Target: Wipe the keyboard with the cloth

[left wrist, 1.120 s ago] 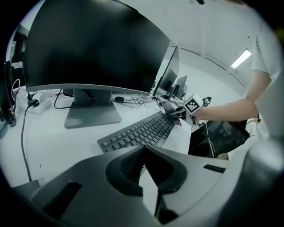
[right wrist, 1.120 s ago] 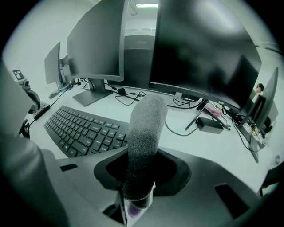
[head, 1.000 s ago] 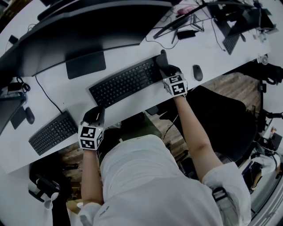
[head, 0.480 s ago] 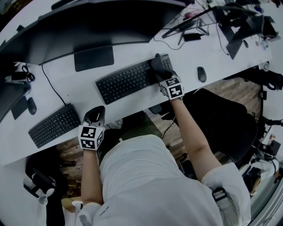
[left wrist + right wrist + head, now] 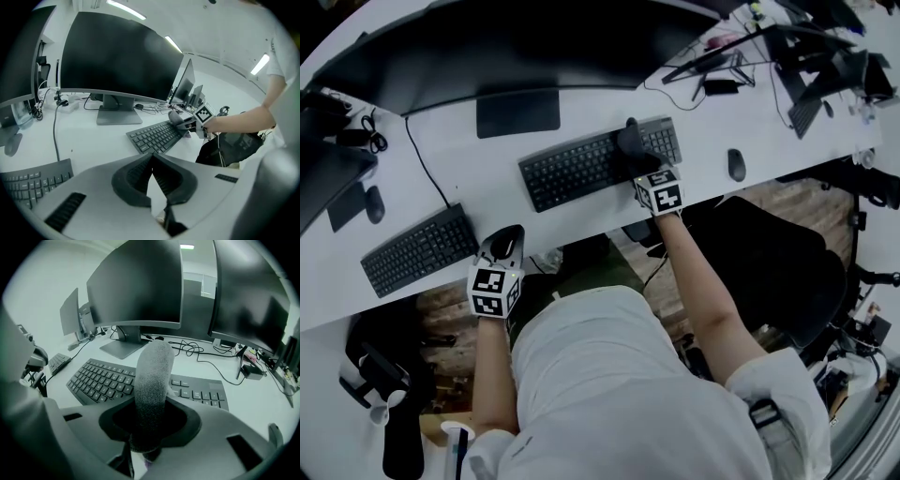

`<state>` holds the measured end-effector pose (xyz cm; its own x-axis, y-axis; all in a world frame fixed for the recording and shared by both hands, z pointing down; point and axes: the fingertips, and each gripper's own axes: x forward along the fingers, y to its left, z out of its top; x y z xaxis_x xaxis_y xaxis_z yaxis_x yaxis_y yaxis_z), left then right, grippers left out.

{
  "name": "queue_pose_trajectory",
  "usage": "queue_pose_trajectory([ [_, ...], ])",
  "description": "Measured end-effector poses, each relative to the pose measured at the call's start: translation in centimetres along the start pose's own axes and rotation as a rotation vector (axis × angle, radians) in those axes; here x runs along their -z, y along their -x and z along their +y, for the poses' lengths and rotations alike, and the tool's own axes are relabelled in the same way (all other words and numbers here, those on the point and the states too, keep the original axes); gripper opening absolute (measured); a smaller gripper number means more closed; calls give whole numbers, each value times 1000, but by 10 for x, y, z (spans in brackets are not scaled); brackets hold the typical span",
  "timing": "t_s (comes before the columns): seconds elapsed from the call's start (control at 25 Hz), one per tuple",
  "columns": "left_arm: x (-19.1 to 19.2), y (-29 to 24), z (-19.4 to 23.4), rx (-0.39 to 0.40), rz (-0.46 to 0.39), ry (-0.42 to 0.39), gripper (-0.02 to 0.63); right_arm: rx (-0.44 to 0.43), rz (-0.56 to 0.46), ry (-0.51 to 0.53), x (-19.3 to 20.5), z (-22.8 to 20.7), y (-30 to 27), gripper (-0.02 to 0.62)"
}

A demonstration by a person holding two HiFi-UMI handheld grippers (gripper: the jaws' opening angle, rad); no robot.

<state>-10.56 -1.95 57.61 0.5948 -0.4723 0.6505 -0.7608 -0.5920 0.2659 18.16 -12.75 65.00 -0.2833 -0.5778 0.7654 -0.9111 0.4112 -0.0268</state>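
Observation:
A black keyboard [image 5: 581,167] lies mid-desk in front of the big monitor. My right gripper [image 5: 639,161] is shut on a rolled grey cloth [image 5: 629,141], whose end presses on the keys right of the keyboard's middle. In the right gripper view the cloth [image 5: 152,380] sticks out from between the jaws of the right gripper [image 5: 150,425] over the keyboard [image 5: 101,378]. My left gripper [image 5: 504,246] rests at the desk's front edge, shut and empty. The left gripper view shows the left gripper [image 5: 151,159] with its tips touching; beyond it are the keyboard [image 5: 157,137] and the cloth [image 5: 176,117].
A second keyboard [image 5: 420,251] lies at the left, and a mouse [image 5: 737,165] lies right of the main keyboard. The monitor stand [image 5: 517,112] sits behind it, with cables [image 5: 694,80] at the back right. A black chair [image 5: 769,262] stands by the desk edge.
My right gripper has slid the cloth leftward along the keyboard from its right end. The left gripper has stayed at the desk edge. The head view has shifted.

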Motion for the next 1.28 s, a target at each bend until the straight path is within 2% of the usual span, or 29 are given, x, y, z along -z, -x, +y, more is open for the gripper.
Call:
queue_pose_trajectory([
  [0.48,11,23,11,-47,-37,38,2,-95,-21,33,-22,63,-17,124],
  [1.28,49,77,34,-164,-76,131,2,-274,-32,151,-52,189,-44,124],
])
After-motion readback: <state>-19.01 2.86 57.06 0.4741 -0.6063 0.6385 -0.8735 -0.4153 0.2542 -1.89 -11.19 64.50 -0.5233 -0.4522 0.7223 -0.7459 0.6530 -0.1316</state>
